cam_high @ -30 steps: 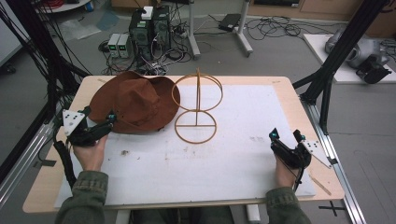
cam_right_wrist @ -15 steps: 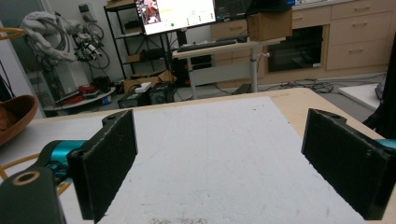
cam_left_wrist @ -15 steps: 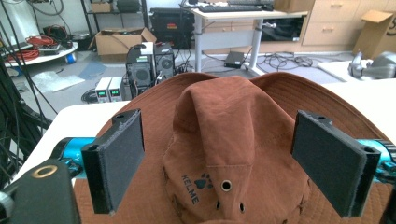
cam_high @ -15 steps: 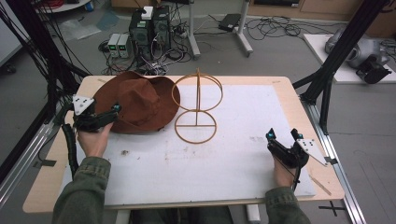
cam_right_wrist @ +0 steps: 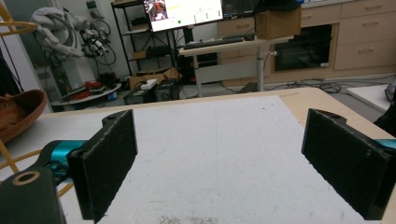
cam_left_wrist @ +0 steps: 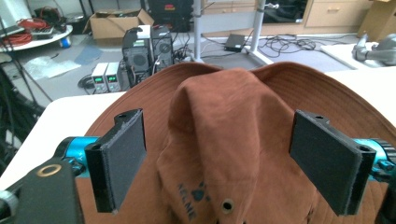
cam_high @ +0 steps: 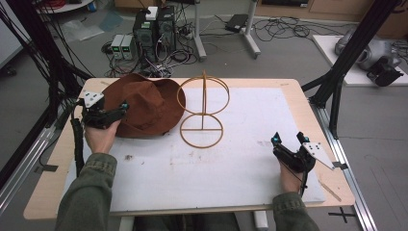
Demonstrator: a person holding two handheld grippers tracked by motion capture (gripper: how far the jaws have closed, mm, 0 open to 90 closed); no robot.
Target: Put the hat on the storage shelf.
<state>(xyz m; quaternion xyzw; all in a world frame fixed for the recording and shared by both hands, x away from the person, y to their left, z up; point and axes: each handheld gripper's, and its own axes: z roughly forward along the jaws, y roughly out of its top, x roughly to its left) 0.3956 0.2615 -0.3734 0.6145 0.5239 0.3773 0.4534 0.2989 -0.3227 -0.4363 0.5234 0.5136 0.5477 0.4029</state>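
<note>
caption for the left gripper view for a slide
Open left claw straddling the crown of a brown hat.

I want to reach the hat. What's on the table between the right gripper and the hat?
The gold wire stand, seen in the high view.

The left gripper [cam_high: 115, 111] is held at the left of the high view, above mid-height, its jaws spread wide and pointed toward the upper right. It is gripped from below by the left hand [cam_high: 99, 137], and a green sleeve [cam_high: 86, 192] runs down to the bottom edge. The right gripper [cam_high: 287, 139] is held at the lower right of that view, low over the surface, jaws parted and aimed up the frame. The right hand [cam_high: 290, 179] is seen just below it, wrist straight.
</note>
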